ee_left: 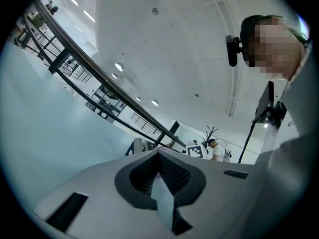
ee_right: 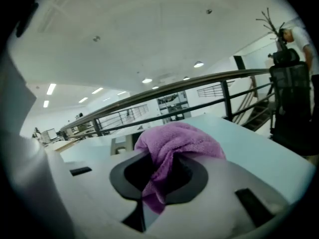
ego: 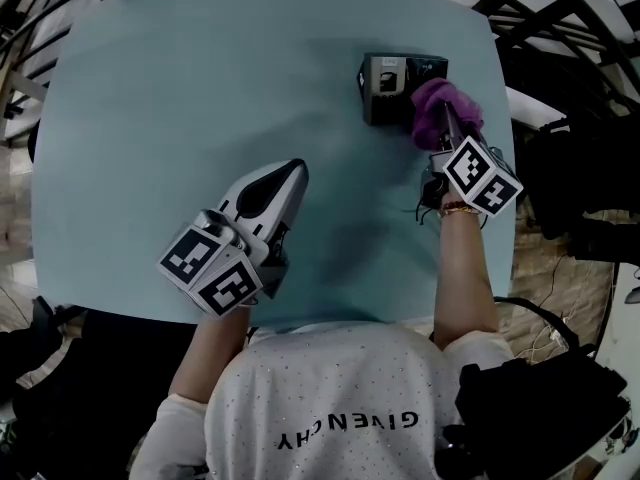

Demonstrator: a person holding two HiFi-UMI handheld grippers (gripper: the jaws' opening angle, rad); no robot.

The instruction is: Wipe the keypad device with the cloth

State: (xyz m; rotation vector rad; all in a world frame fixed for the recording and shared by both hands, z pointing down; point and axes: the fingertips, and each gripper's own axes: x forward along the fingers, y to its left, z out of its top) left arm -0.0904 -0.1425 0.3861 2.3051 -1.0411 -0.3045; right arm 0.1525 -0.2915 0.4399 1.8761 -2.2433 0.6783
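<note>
From the head view, the dark, box-shaped keypad device sits on the far right part of the smooth, pale blue tabletop. Its long axis runs left to right across the view, and a lighter grey panel shows toward its left end. A bunched purple terry cloth touches the device's near right corner. It is carried at the tip of the right gripper, which points away from the person and whose black-and-white marker cube stands nearest the wrist. The left gripper lies well apart from the device on the near left of the tabletop, with its tapered pale tip aimed toward the far right. In the left gripper view, the two matt pale grey fingers are pressed together at the tip, with only the dark ribbed pads between them and nothing gripped. The keypad device shows small beyond the tip, under a dark metal railing. In the right gripper view, the fingers are clamped on the cloth. Its soft, looped pile is pinched into a fold that hangs down between the dark pads and billows above them. The device peeks out just behind the cloth's left edge.
</note>
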